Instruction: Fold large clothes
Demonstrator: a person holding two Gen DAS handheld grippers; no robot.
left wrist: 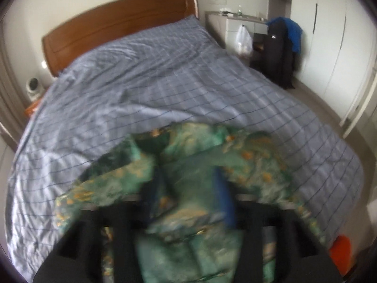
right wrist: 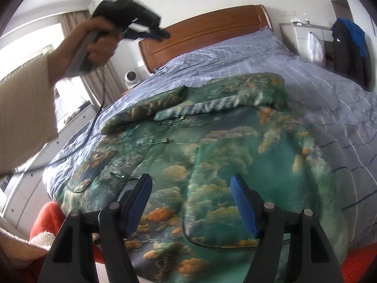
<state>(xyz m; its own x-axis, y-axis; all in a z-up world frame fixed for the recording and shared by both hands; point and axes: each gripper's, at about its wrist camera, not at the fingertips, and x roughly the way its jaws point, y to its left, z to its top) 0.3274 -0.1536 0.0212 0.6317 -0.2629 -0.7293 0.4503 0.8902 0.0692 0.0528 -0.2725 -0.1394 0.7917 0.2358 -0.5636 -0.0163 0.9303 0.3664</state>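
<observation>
Cream-sleeved left hand [right wrist: 99, 44], far left of the right wrist view, raised well above the bed and carrying the left gripper [right wrist: 162, 34]; nothing hangs from that claw, but motion blur in both views leaves it impossible to tell how far apart its fingers stand. Black cable [right wrist: 94, 122], trailing down from that tool across the left edge of the bed. Small white round device [right wrist: 130, 76] on the bedside unit, just left of the brown wooden headboard [right wrist: 202, 30]. Blue-grey checked duvet [right wrist: 235, 59], covering the whole bed. Green padded jacket [right wrist: 223, 146] with orange coral print, lying front-up on the near end of the duvet, collar [right wrist: 202, 110] toward the headboard, one sleeve [right wrist: 146, 110] laid inward across the chest on the left, hem nearest the camera. Patch pocket [right wrist: 216, 212], low on the front panel. Right gripper [right wrist: 192, 202], centre foreground, jaws spread wide, gripping nothing, hovering just over the hem and pocket area. White plastic bag [right wrist: 314, 47] and a chair draped with blue and black clothes [right wrist: 348, 42], far right beside the bed. Step judged in hand: between folds, with one side tucked and the far-right side not yet brought in. Next move likely calls for each claw to descend on an edge, pinch the thick fabric firmly, and carry it over without dragging the duvet beneath.
</observation>
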